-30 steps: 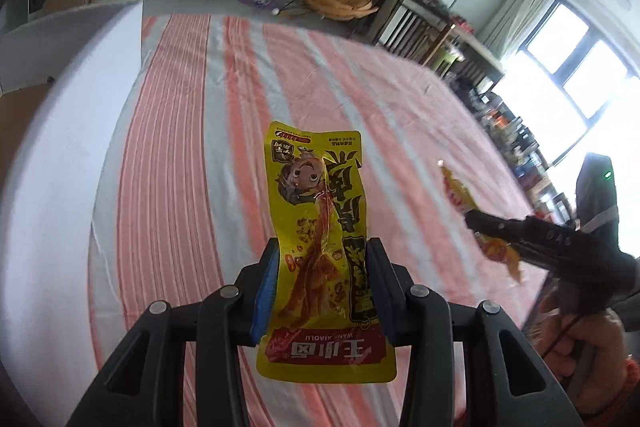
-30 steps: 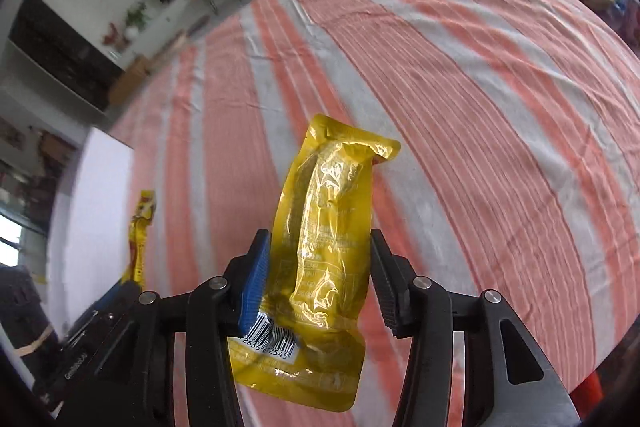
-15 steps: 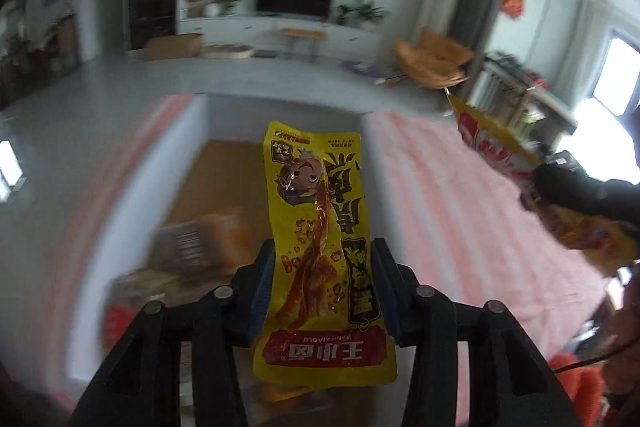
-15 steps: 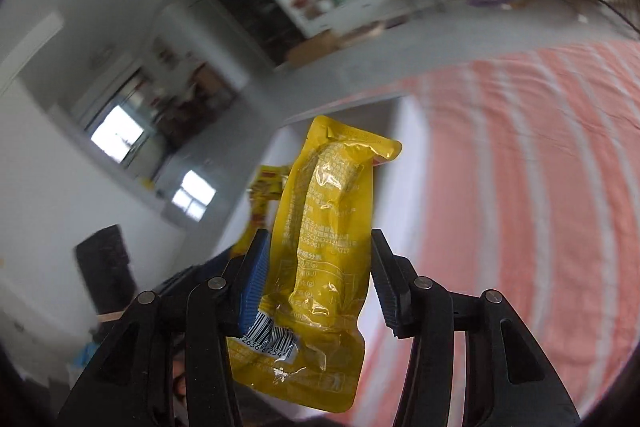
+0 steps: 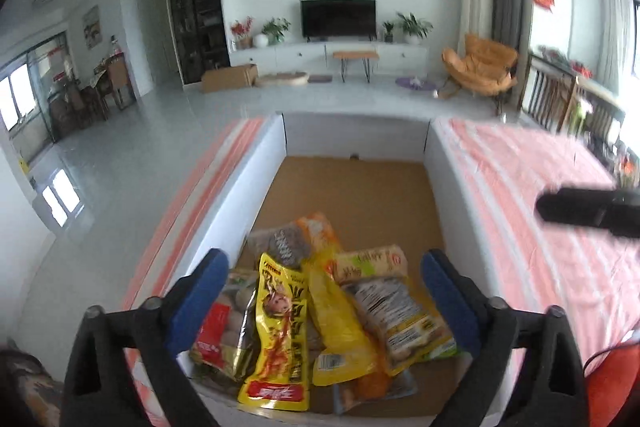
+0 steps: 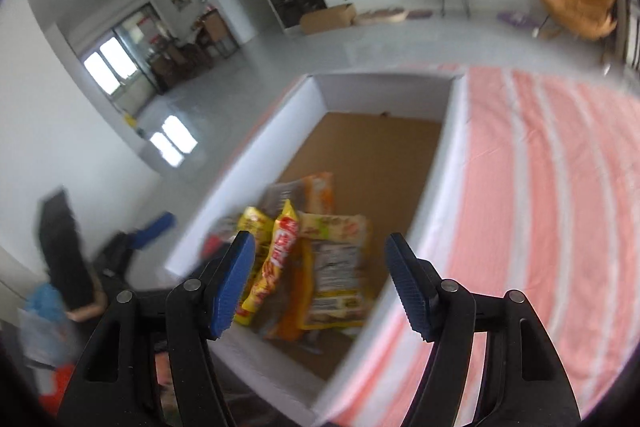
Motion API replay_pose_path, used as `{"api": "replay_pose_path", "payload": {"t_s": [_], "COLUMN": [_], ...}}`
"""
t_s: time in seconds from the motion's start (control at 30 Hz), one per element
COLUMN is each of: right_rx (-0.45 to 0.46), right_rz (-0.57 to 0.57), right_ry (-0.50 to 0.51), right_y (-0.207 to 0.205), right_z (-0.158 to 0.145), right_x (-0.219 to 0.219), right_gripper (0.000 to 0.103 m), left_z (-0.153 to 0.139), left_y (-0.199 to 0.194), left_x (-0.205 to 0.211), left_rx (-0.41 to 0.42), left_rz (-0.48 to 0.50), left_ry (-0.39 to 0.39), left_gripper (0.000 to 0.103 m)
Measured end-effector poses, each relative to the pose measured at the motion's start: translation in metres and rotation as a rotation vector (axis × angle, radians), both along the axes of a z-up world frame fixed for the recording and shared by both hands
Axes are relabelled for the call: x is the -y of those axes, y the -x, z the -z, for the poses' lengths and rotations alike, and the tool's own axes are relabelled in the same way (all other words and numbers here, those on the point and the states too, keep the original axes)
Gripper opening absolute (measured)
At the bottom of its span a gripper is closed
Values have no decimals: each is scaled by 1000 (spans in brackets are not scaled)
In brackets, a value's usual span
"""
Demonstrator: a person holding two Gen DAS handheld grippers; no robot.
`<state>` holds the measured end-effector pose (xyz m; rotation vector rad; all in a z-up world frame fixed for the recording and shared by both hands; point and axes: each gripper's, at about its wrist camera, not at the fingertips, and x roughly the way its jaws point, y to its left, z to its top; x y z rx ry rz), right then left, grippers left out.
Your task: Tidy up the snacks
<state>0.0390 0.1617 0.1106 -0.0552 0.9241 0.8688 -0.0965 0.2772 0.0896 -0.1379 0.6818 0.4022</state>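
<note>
Striped bedspread [image 5: 540,227], white box [image 5: 248,187] holding heaped snack packets [image 5: 340,299], both grippers' jaws wide open, empty.

The box [image 5: 436,147] has white walls and a plain brown cardboard floor. The cloth [image 5: 560,227] beside it is striped salmon-pink and white. The snack packet [image 5: 280,331] on the heap is bright yellow with a cartoon face, black lettering and a red band at its end. Another packet [image 5: 340,323] is plain yellow. A third [image 5: 316,231] is orange. Both grippers, left [image 5: 326,299] and right [image 6: 320,283], are black with blue pads.
</note>
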Motion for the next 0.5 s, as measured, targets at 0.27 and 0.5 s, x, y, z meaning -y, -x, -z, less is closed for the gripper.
{"api": "replay_pose_path", "payload": {"t_s": [0.27, 0.5], "right_rx": [103, 112], "right_rz": [20, 11], "right_ry": [127, 198], "right_y": [13, 21], "right_z": [1, 14], "right_x": [0, -9], "right_gripper": [71, 71], "left_z": [-35, -37], "left_y": [21, 24], "left_x": [1, -7], "left_rx": [43, -30], "left_rz": [-143, -206], "left_ry": [-58, -111], "left_gripper": [103, 103]}}
